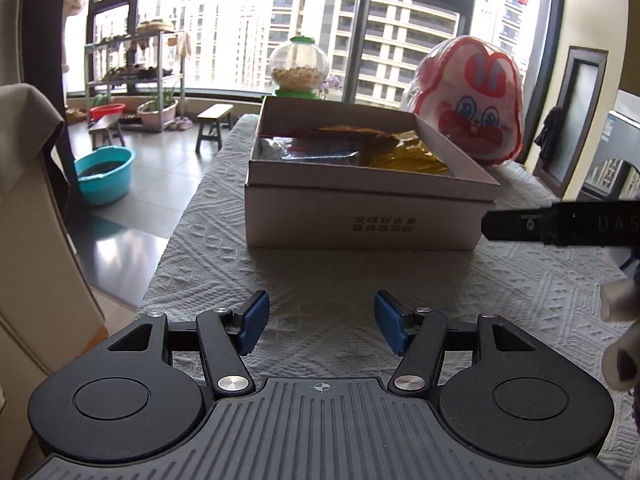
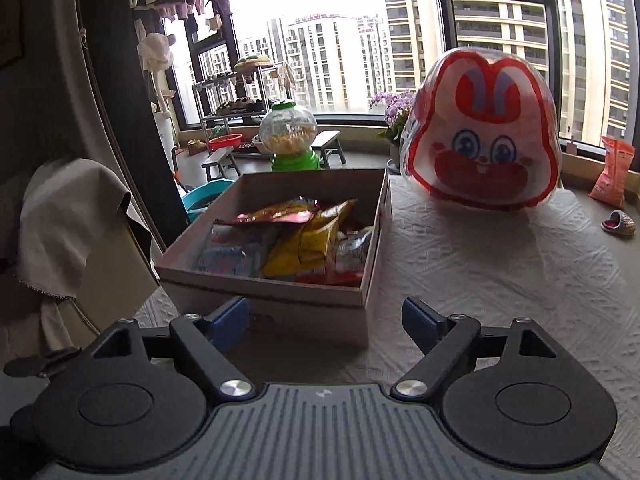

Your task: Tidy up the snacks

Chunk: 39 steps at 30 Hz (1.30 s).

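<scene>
A cardboard box (image 1: pixel 360 216) stands on the cloth-covered table and holds several snack packets (image 1: pixel 400 152). It also shows in the right wrist view (image 2: pixel 372 256), with yellow, red and blue packets (image 2: pixel 304 240) inside. A big rabbit-face snack bag (image 1: pixel 472 104) stands upright behind the box to the right; it also shows in the right wrist view (image 2: pixel 484 132). My left gripper (image 1: pixel 320 324) is open and empty, low over the cloth in front of the box. My right gripper (image 2: pixel 326 320) is open and empty, just in front of the box's near wall.
A green-based candy dispenser (image 1: pixel 298 66) stands behind the box, also in the right wrist view (image 2: pixel 290 136). The other gripper's black body (image 1: pixel 560 222) reaches in from the right. An orange snack bag (image 2: pixel 612 172) and a slipper (image 2: pixel 619 223) lie at the far right. The table edge drops off left.
</scene>
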### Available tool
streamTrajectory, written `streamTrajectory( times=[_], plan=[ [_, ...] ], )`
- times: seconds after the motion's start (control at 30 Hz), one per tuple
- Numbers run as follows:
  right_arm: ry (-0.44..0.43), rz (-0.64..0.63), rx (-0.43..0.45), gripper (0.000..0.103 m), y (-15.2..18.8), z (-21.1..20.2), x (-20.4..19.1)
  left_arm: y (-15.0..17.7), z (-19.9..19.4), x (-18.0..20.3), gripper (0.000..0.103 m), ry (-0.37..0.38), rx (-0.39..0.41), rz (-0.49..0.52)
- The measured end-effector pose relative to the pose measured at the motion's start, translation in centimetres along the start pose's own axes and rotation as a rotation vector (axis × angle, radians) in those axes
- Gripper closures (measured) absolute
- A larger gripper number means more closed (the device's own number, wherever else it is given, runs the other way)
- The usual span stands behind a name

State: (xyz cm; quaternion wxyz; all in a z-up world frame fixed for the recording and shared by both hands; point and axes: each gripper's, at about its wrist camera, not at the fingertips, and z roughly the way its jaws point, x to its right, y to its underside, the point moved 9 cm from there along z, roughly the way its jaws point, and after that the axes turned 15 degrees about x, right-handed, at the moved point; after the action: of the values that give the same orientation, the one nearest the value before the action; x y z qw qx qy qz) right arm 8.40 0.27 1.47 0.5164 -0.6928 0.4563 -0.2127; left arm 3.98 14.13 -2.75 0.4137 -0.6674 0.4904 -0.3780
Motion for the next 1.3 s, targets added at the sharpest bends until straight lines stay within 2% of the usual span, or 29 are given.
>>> streamTrajectory(
  times=[0.17,0.27,0.37,0.47,0.63,1.3],
  plan=[
    [0.111,0.012,-0.078,0.018,4.3,2.2,1.6,0.5,1.1,0.6,0.038,-0.040,-0.007,0.061],
    [0.147,-0.034,-0.062,0.018,5.1,2.3,1.7,0.6,1.5,1.0,0.037,-0.057,-0.008,0.101],
    [0.165,-0.071,-0.071,0.015,5.4,2.2,1.6,0.5,1.6,1.1,0.037,-0.070,-0.003,0.094],
    [0.157,-0.093,-0.072,0.005,5.6,2.4,1.1,0.5,1.7,1.1,0.037,-0.078,0.000,0.091],
    [0.177,-0.085,-0.032,0.004,5.8,1.9,1.1,0.4,1.9,1.2,0.037,-0.081,0.004,0.097],
    [0.178,-0.081,-0.032,0.003,5.8,2.0,1.1,0.4,1.9,1.2,0.037,-0.080,0.004,0.095]
  ],
)
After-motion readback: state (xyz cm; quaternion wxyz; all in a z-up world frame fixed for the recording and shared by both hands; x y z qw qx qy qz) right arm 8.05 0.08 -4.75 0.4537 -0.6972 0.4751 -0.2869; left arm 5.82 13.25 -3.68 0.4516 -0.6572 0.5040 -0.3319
